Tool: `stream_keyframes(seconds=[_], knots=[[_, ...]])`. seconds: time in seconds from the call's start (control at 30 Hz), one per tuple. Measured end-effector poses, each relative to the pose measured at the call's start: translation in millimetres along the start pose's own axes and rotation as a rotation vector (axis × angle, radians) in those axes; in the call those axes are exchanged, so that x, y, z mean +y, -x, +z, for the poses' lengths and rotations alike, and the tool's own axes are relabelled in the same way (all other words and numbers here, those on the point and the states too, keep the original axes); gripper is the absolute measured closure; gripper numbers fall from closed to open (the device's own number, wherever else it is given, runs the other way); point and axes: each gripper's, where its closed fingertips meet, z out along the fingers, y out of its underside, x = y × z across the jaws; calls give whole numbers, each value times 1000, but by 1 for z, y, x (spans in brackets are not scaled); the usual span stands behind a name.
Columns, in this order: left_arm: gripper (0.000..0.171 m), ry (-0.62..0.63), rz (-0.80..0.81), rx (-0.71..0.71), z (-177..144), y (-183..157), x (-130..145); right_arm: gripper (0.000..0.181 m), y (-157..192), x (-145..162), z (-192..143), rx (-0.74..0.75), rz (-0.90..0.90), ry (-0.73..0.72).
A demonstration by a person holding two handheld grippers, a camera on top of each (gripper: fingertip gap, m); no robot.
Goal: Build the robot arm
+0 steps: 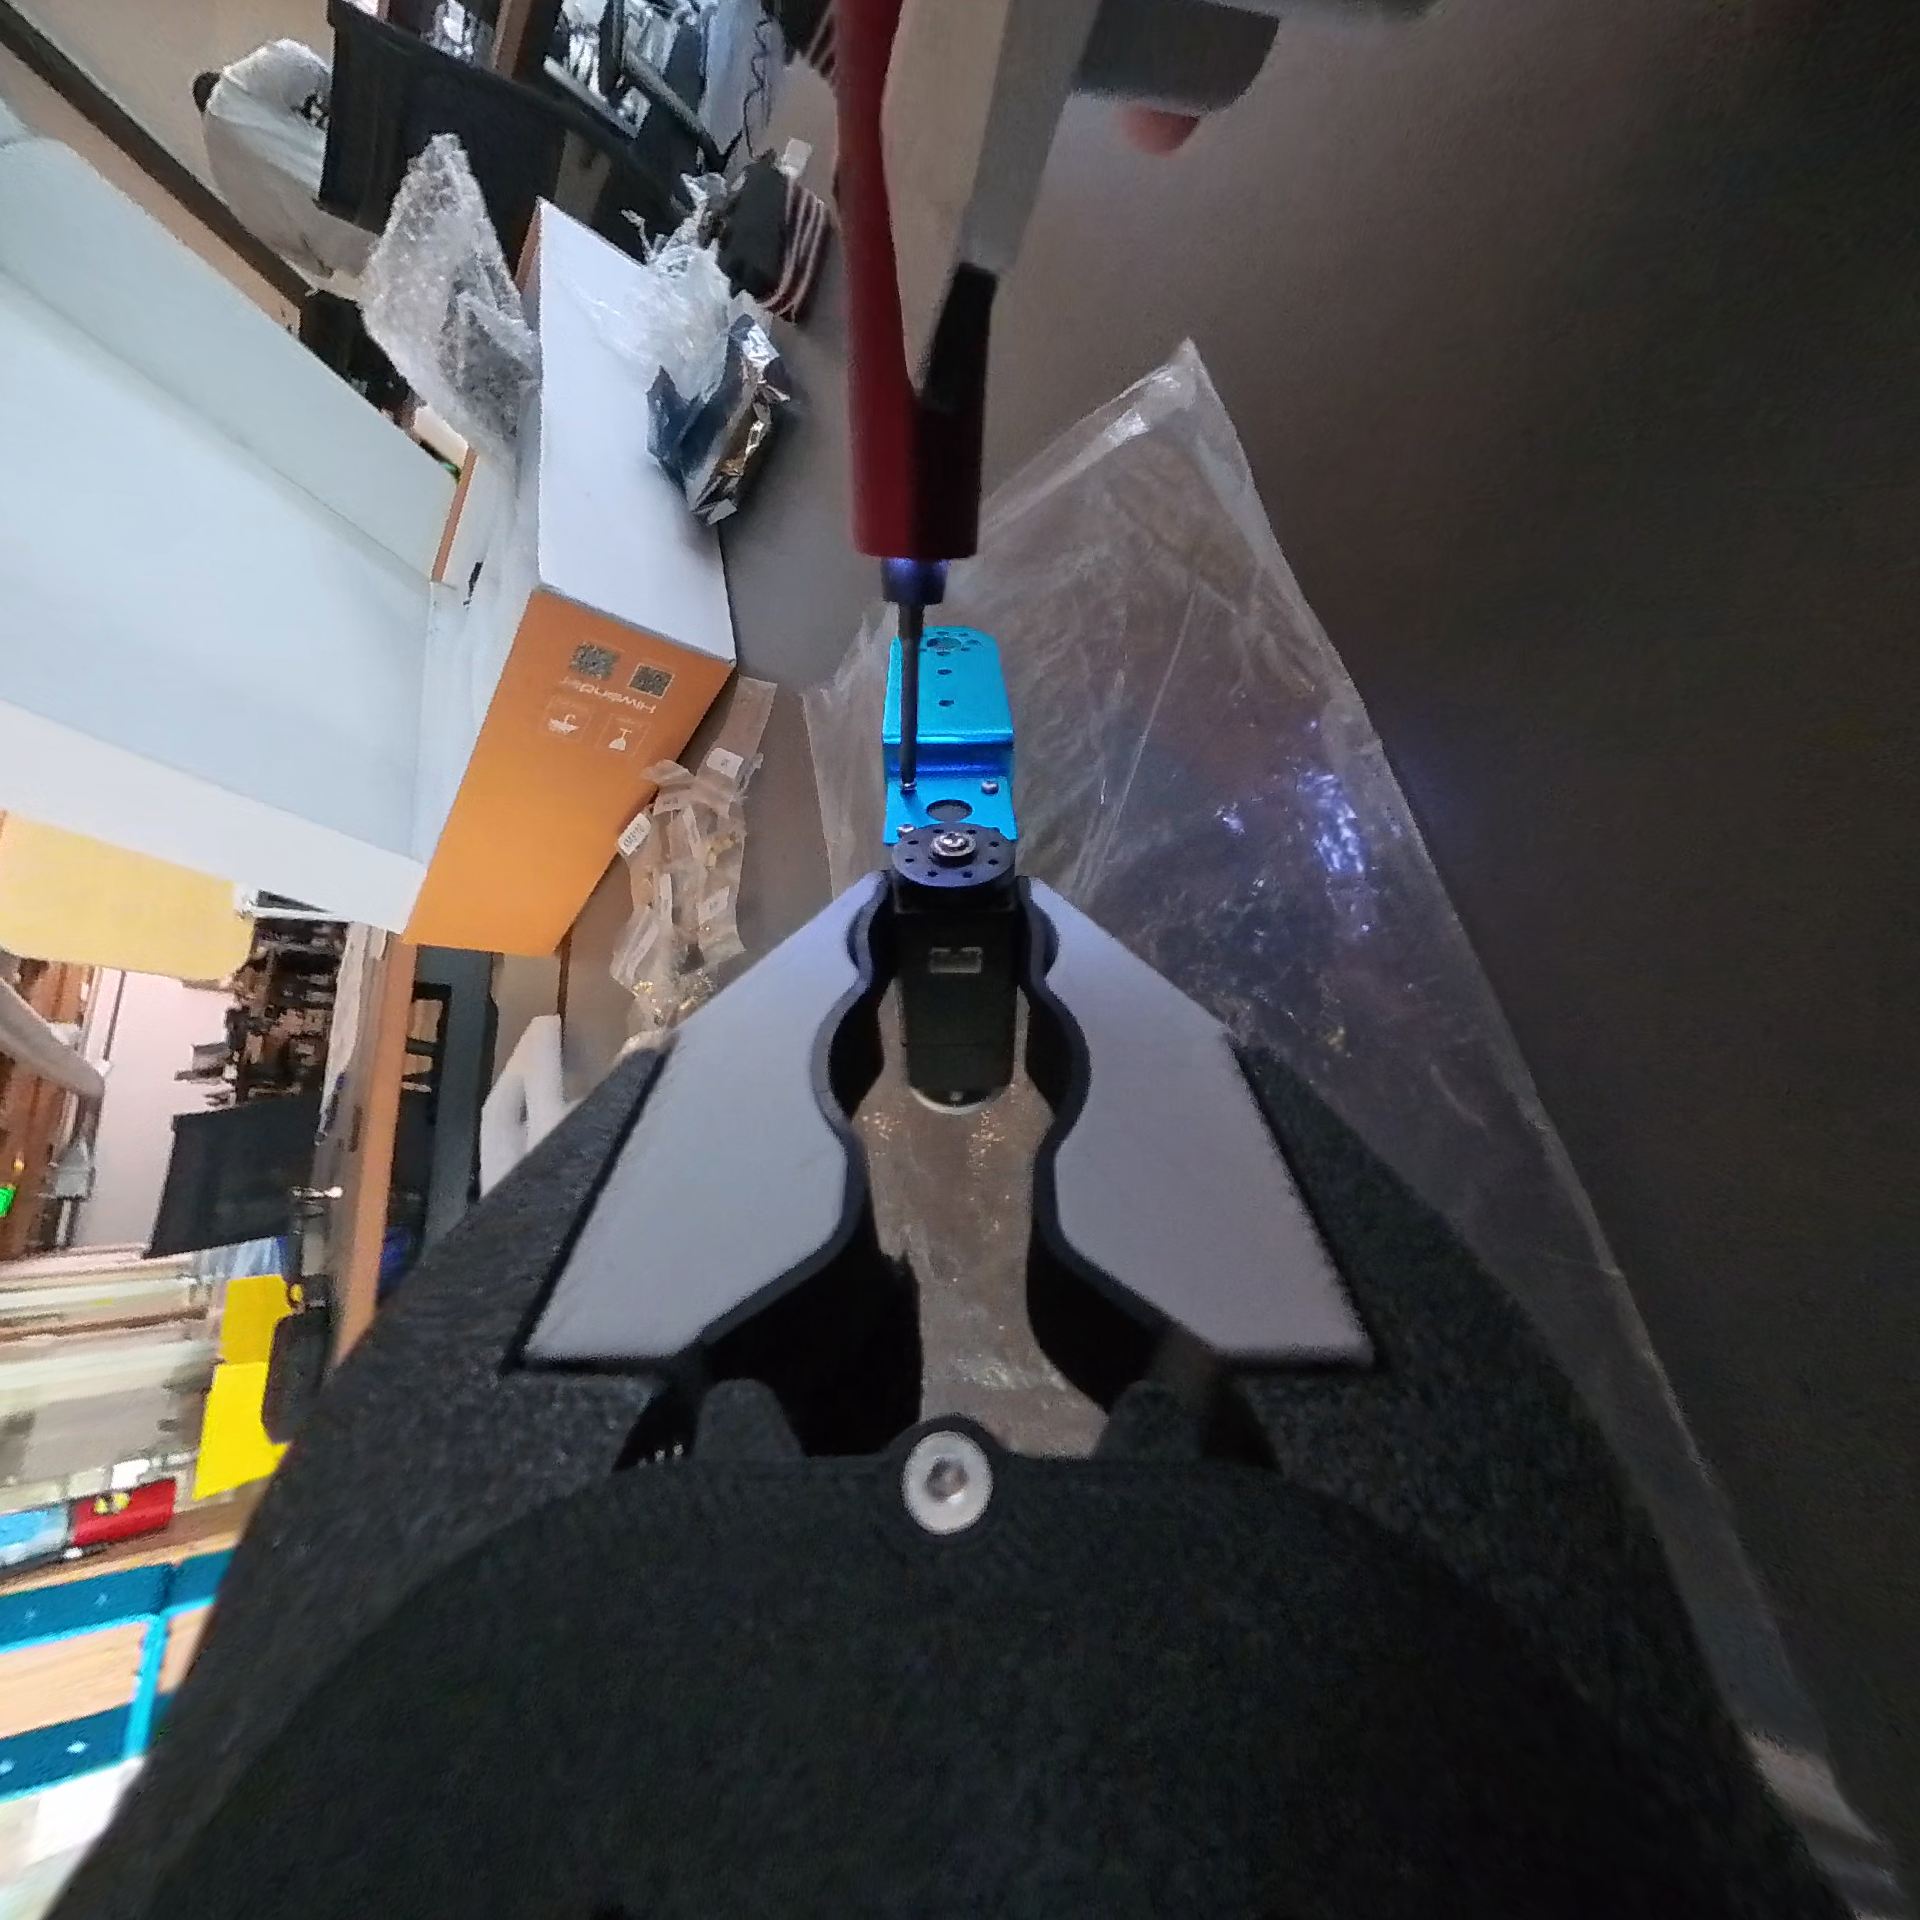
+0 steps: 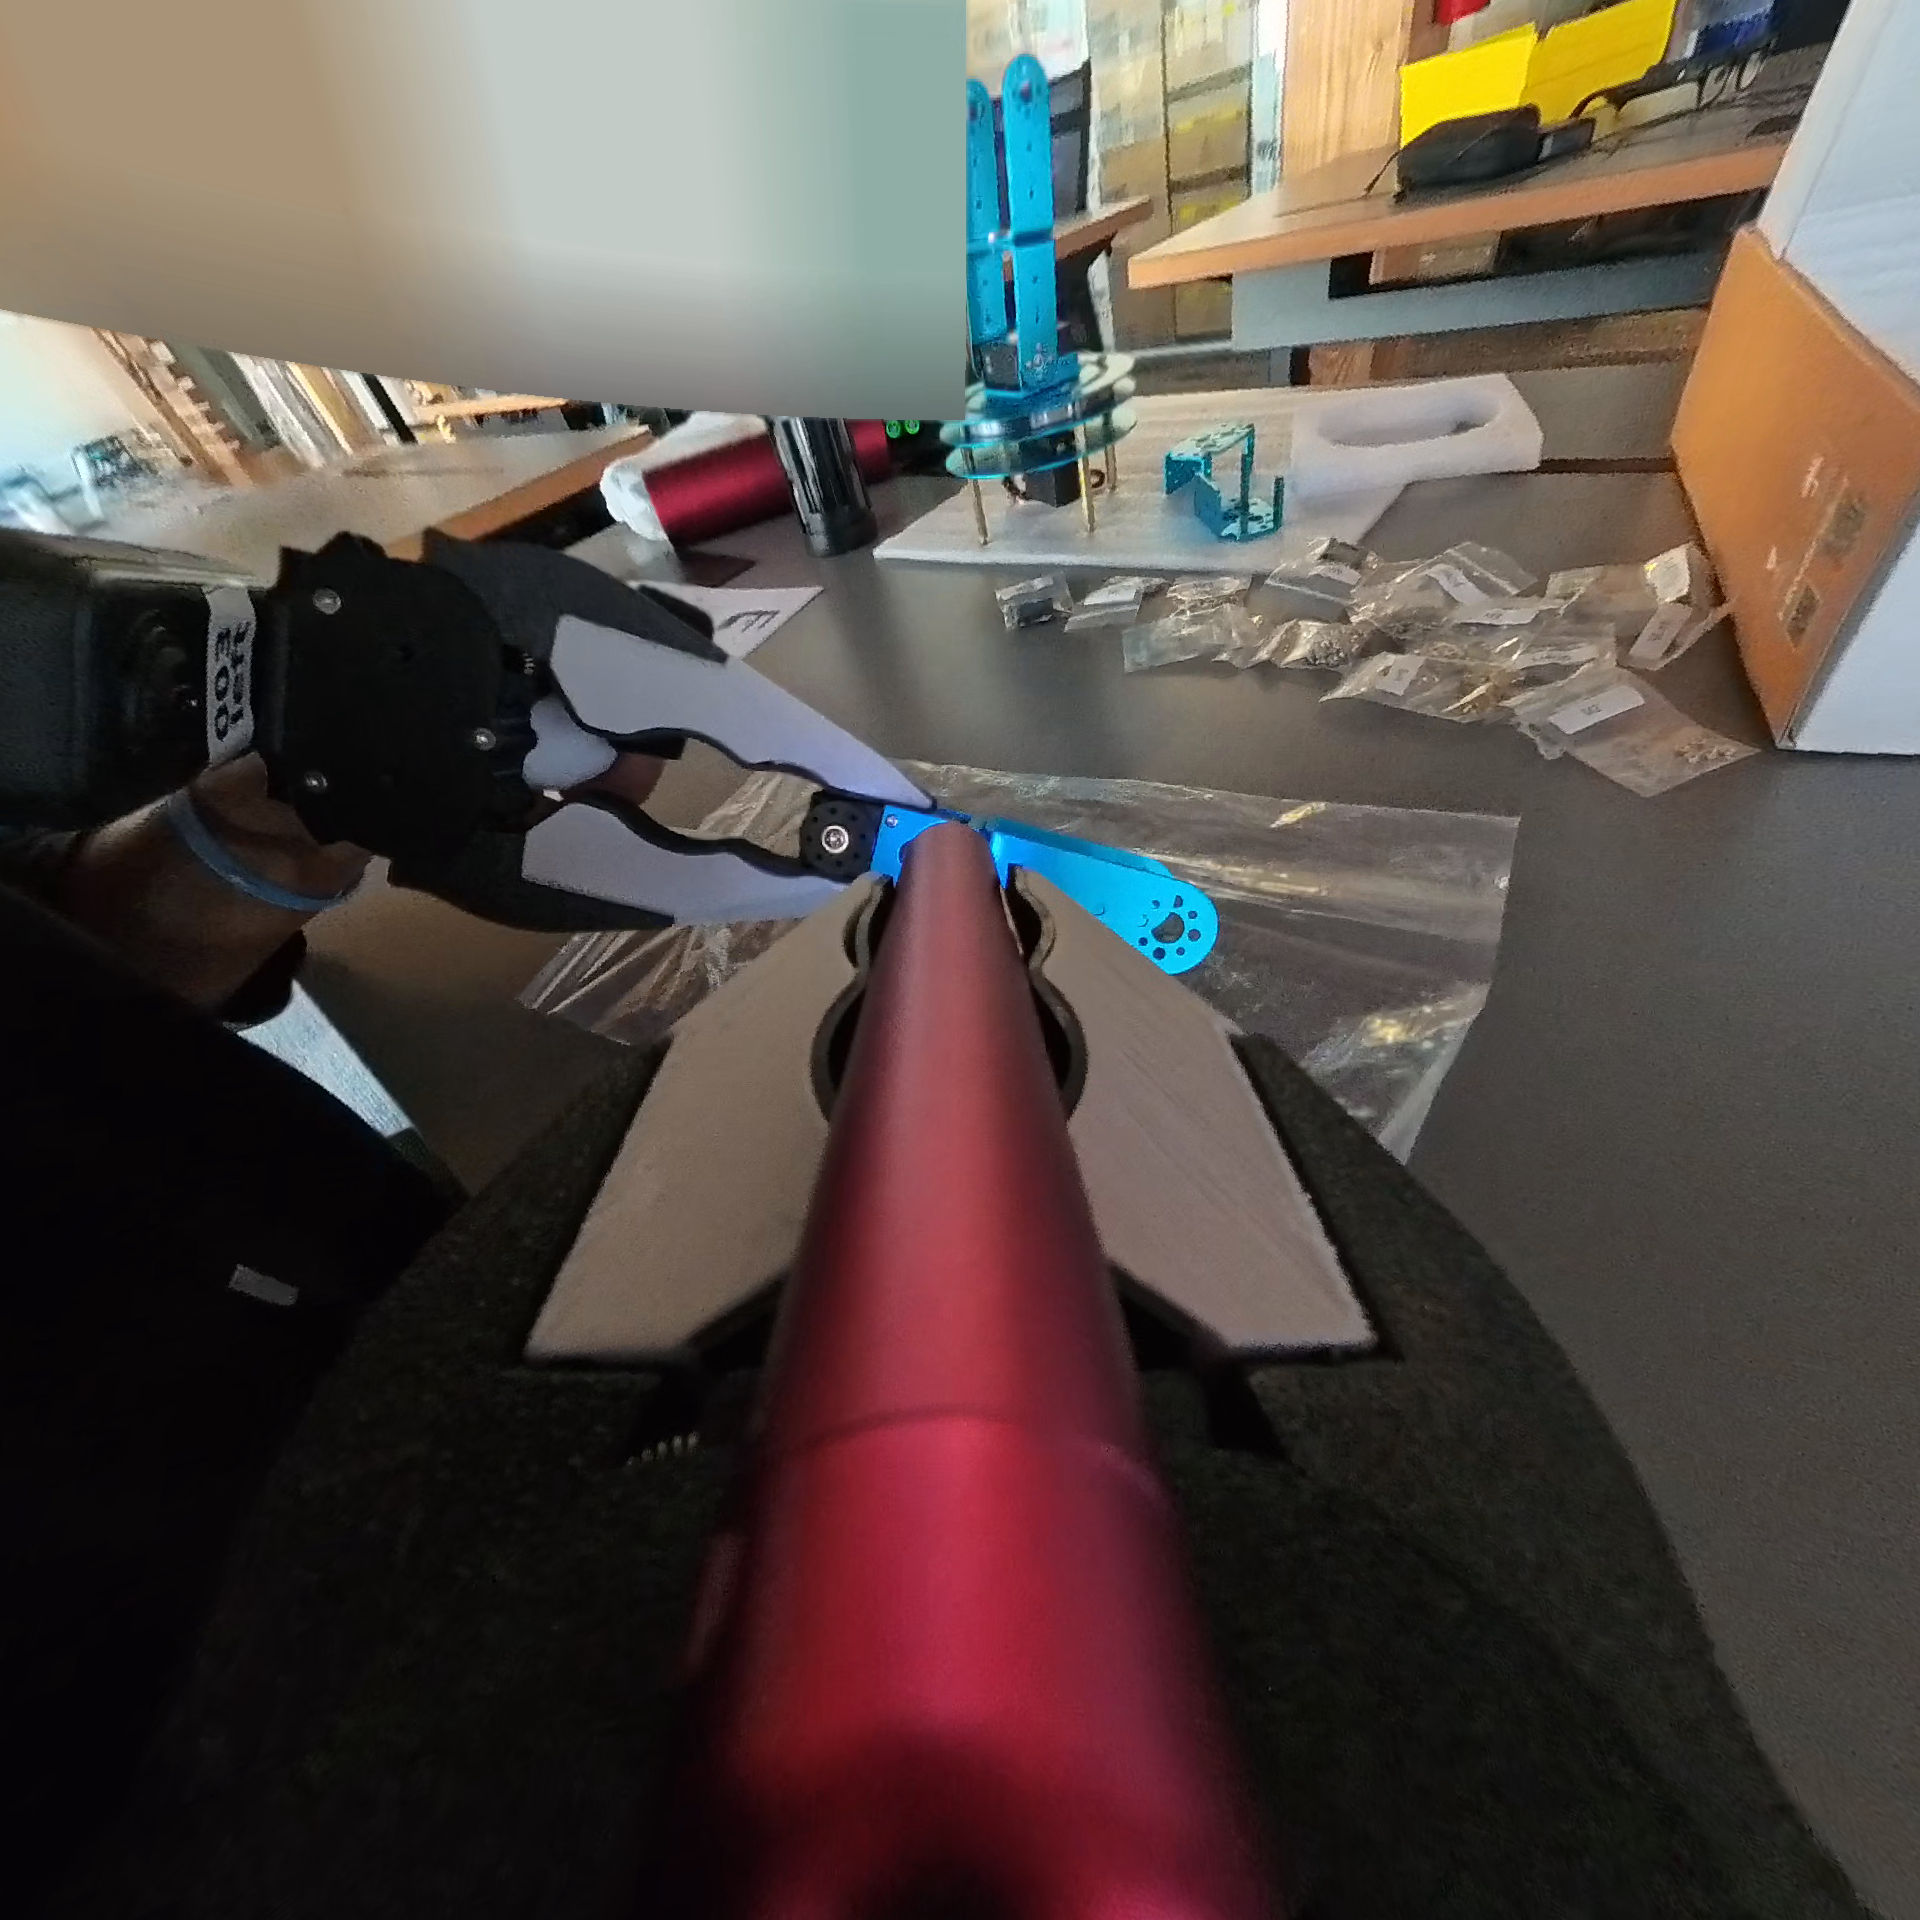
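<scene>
Left gripper [image 1: 948, 904] is pinching a black servo [image 1: 951, 987] by its sides, round horn facing up, blue bracket [image 1: 948, 727] sitting just past the horn. Right gripper [image 2: 951, 894] is clamped round a red electric screwdriver [image 2: 935, 1299], whose bit [image 1: 906, 717] rests on a screw at the bracket's near-left corner, right beside the servo. My take: keep the driver square to the bracket face, press lightly, and hold the servo dead steady. Under the servo lies a clear plastic bag [image 1: 1247, 779]; small parts bags [image 2: 1455, 644] and an orange box [image 2: 1787, 499] sit well beyond it.
</scene>
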Motion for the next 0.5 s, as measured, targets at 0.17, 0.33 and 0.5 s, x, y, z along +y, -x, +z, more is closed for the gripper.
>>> stream_keyframes(seconds=[0.17, 0.33, 0.5], knots=[[151, -8, -137, -22, -1, 1, 3, 160, 1, -8, 7, -14, -84, 71], [151, -5, -247, -28, -3, 2, 13, 159, 5, -19, 22, -42, -177, 140], [151, 13, -338, -35, -3, 1, 27, 161, 8, -27, 42, -90, -214, 216]])
